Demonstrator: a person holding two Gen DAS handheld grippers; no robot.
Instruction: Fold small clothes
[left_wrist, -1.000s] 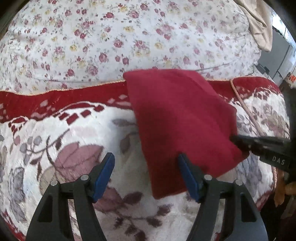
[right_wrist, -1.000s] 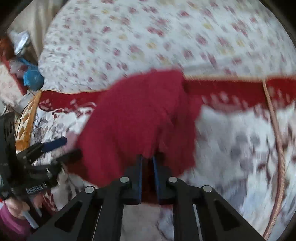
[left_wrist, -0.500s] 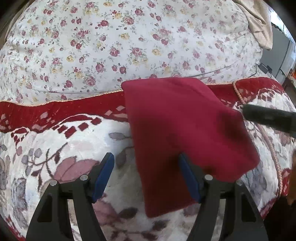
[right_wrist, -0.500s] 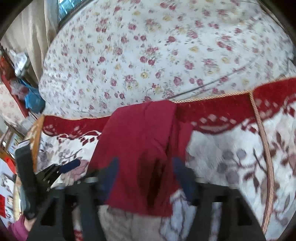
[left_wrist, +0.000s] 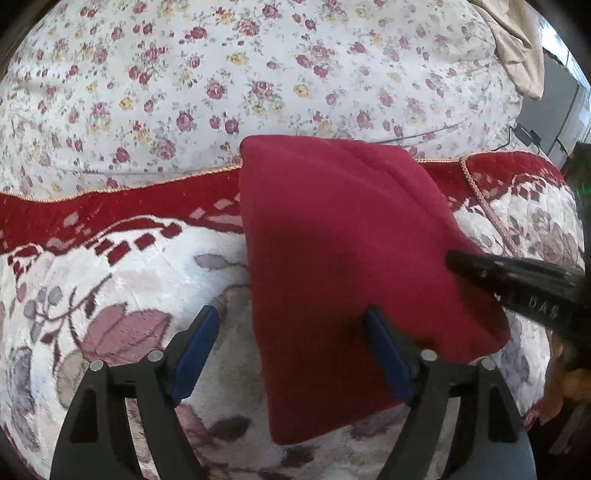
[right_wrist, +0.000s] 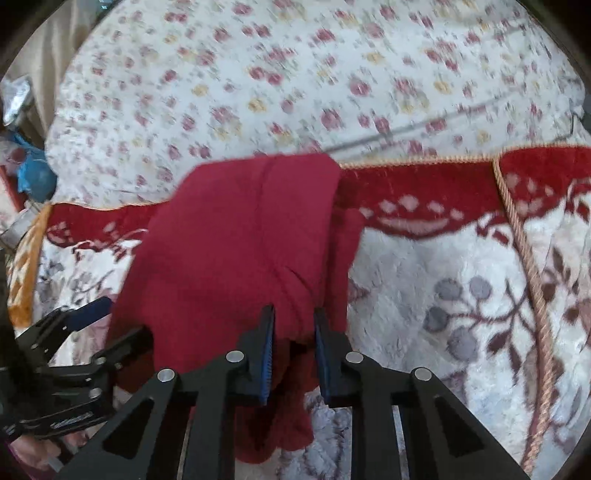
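On the patterned bed blanket (left_wrist: 110, 280), the right gripper (right_wrist: 293, 332), jaws just narrowed, pinches the red garment's (left_wrist: 332, 240) near edge, its length running straight ahead, while the left gripper (left_wrist: 291, 354) straddles its left edge, wide open.

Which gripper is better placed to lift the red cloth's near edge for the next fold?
Right gripper: its jaws have just been closing around the red cloth's edge. Left gripper stands wide open.

Dark red garment (left_wrist: 343, 236), rose-print sheet (left_wrist: 258, 74)
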